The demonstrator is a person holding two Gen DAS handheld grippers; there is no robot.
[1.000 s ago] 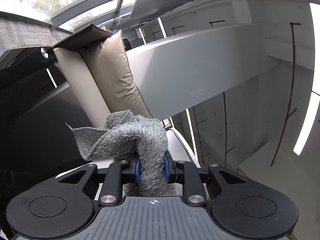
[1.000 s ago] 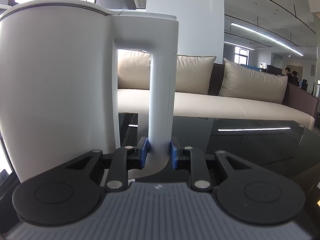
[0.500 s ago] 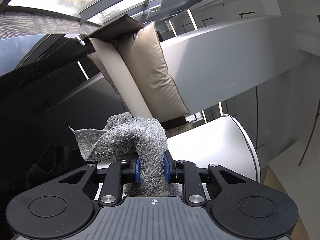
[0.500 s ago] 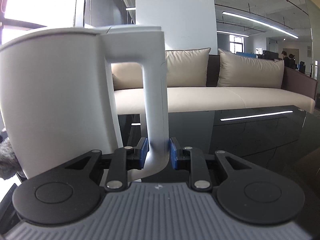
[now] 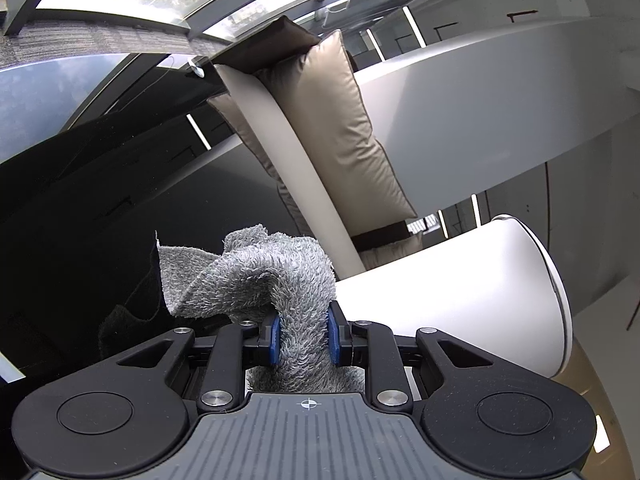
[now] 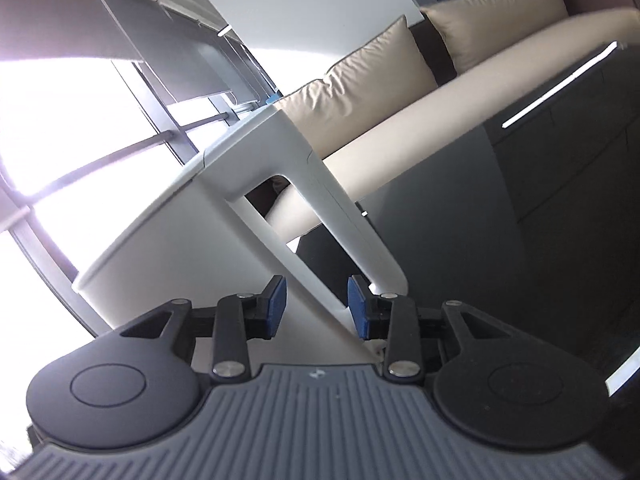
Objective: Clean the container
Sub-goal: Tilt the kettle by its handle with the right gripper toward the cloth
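The white container (image 6: 168,264), a jug with a loop handle (image 6: 340,224), leans steeply to the left in the right wrist view. My right gripper (image 6: 316,304) is open. The handle's lower end runs slantwise between the blue pads (image 6: 276,300), with a gap at the left pad. In the left wrist view the container (image 5: 460,300) lies sideways to the right, its rim pointing right. My left gripper (image 5: 303,334) is shut on a fluffy grey cloth (image 5: 260,280), which bunches up over the fingers right beside the container's wall.
A glossy black table (image 6: 540,220) spreads below and to the right. Behind it stands a beige sofa (image 6: 400,136) with cushions (image 5: 332,128). Large bright windows (image 6: 60,120) fill the left side, and a white column (image 5: 500,108) rises nearby.
The right gripper's fingers have spread apart on the handle and the container now tilts hard left in its view. In the left view the container has come further in from the right.
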